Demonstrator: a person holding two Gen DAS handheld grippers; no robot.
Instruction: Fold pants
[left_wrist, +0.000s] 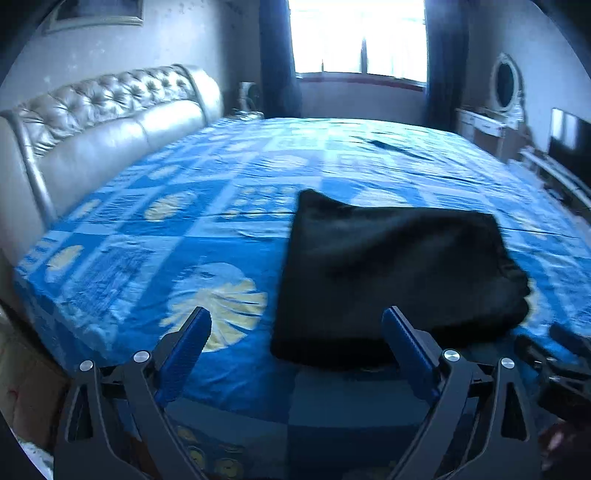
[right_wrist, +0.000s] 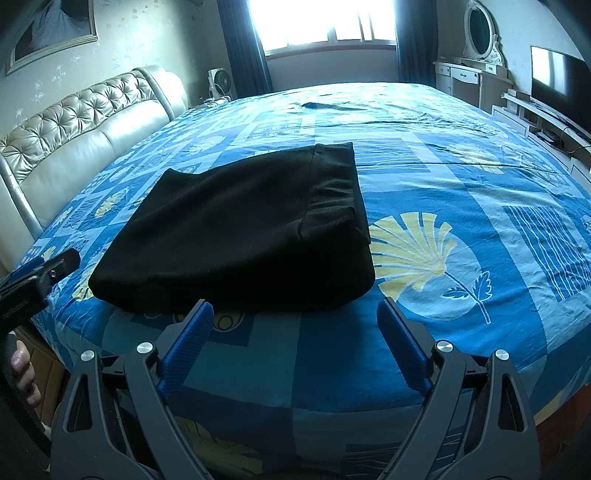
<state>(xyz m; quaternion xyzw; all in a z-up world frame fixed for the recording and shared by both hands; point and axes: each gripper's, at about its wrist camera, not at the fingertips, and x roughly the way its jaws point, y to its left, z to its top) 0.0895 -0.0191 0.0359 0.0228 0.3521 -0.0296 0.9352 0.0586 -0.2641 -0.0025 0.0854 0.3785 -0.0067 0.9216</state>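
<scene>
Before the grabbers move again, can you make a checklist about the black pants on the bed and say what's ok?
1. Black pants folded into a compact stack: ok.
2. Pants lie fully on the blue patterned bedsheet, not hanging over the near edge: ok.
3. Left gripper open, nothing between its fingers: ok.
4. Right gripper open, holding nothing: ok.
5. Waistband end lies flat and even: not ok, it looks bunched and wrinkled on top.
6. Layers underneath lined up: cannot tell, the fabric is too dark.
</scene>
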